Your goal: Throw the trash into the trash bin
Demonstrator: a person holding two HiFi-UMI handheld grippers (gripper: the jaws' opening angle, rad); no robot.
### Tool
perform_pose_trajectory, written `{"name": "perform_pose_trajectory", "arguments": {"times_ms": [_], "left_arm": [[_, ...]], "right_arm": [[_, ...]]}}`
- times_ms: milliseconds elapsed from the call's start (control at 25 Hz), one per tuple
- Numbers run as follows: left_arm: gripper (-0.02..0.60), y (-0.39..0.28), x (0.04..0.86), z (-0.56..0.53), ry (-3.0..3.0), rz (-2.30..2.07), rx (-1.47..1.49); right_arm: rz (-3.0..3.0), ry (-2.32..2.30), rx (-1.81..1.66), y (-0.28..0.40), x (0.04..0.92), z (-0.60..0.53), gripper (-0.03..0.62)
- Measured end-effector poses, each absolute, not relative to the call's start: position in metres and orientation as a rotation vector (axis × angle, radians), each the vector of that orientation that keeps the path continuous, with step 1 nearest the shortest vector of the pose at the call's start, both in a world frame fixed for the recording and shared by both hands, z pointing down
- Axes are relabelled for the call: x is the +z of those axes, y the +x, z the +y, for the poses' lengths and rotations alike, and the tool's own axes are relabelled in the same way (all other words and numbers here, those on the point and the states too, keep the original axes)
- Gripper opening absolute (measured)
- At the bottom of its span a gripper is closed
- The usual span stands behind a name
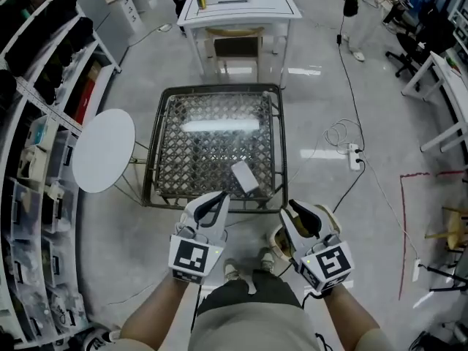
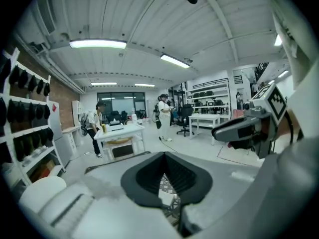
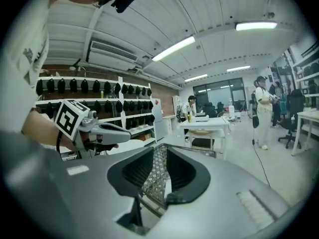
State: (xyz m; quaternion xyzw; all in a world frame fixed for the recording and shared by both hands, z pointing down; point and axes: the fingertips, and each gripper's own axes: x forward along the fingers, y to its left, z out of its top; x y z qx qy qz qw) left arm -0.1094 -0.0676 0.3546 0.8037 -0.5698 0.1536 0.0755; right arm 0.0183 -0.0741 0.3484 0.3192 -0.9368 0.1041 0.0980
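A flat white piece of trash (image 1: 244, 176) lies on the near right part of the lattice-topped table (image 1: 212, 148). Both grippers are raised side by side above the table's near edge, pointing roughly level. My left gripper (image 1: 218, 197) has its tips together with nothing between them, and in its own view (image 2: 164, 156) only a sliver of lattice shows. My right gripper (image 1: 291, 207) stands slightly open and empty, and the lattice shows through its narrow gap (image 3: 160, 151). Each gripper also appears in the other's view, the right gripper (image 2: 244, 128) and the left gripper (image 3: 99, 131). No trash bin is in view.
A round white side table (image 1: 104, 150) stands left of the lattice table, and shelving (image 1: 36, 123) lines the left wall. A white desk (image 1: 238, 9) stands beyond. Cables and a power strip (image 1: 354, 156) lie on the floor at right. People (image 2: 163, 114) stand far back.
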Motion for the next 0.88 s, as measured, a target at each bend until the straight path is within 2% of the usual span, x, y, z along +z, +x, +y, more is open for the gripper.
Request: {"name": "perform_pose_trajectory", "arguments": {"times_ms": [320, 480, 560, 720, 880], "left_arm": [[0.003, -0.152, 0.259, -0.027, 2.436, -1.895, 0.339], [0.003, -0.167, 0.226, -0.007, 2.427, -1.984, 0.292], [0.003, -0.174, 0.215, 0.005, 2.401, -2.032, 0.270], [0.003, -0.191, 0.206, 0.029, 2.332, -2.109, 0.253], [0.003, -0.206, 0.198, 0.038, 2.295, -2.150, 0.229]], "right_arm": [[-2.933, 0.870, 0.133, -0.018, 0.237, -0.049, 0.095], [-3.011, 0.830, 0.075, -0.028, 0.199, -0.033, 0.130], [-3.034, 0.816, 0.054, -0.031, 0.182, -0.024, 0.209], [-3.077, 0.808, -0.028, -0.036, 0.152, -0.008, 0.242], [-3.120, 0.782, -0.011, -0.040, 0.133, -0.003, 0.249]]}}
